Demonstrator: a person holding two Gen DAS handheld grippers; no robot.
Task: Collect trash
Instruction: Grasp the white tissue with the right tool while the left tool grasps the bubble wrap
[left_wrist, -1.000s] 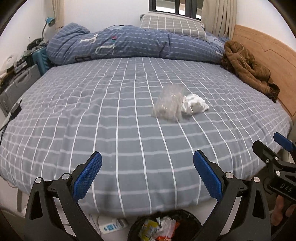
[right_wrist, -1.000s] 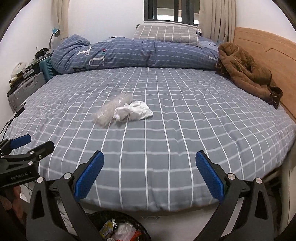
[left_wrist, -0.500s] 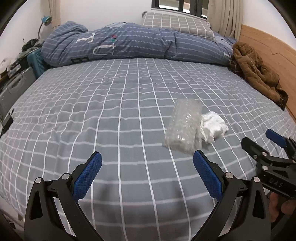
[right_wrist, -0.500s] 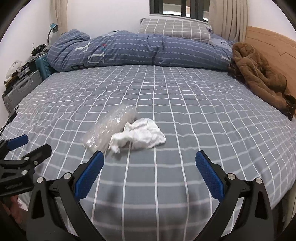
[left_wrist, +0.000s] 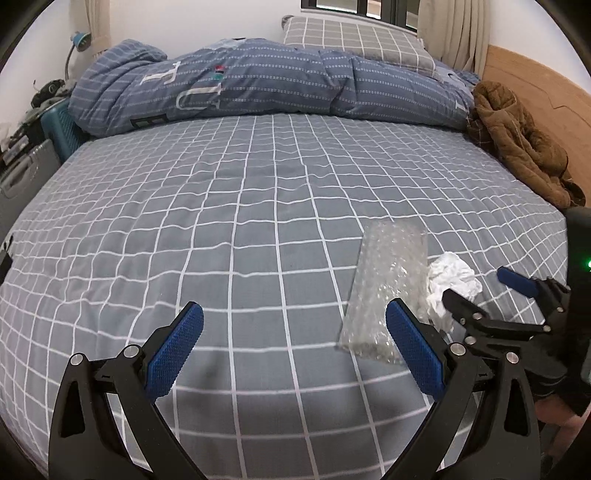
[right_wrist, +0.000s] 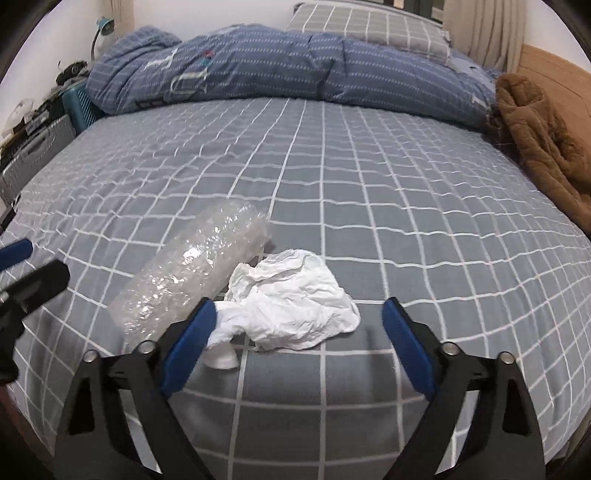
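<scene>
- Both grippers have moved in over the bed (right_wrist: 406, 192) from beyond its near edge within the last second; the bin seen below that edge a second ago is now out of view in both cameras.
- The right gripper (right_wrist: 295, 332) now sits low over the sheet with its jaws spread wide and nothing between the pads, the crumpled white tissue (right_wrist: 295, 299) lying just ahead of and between its fingers; half a second ago the tissue lay well ahead of them.
- The bubble wrap (right_wrist: 192, 273), a clear rolled piece, lies touching the tissue on its left, towards the near edge of the bed; the right gripper's left finger overlaps its near end in the right wrist view.
- The left gripper (left_wrist: 295, 347) is also released and empty, jaws wide. In its view the bubble wrap (left_wrist: 384, 288) sits just beyond its right fingertip, off the centre line, with the tissue (left_wrist: 450, 280) further right.
- Judgement: the approach is nearly done; the right gripper looks set to close on the tissue, while the left needs to shift right to straddle the wrap.
- Nothing is collected yet; both pieces rest on the sheet.
</scene>
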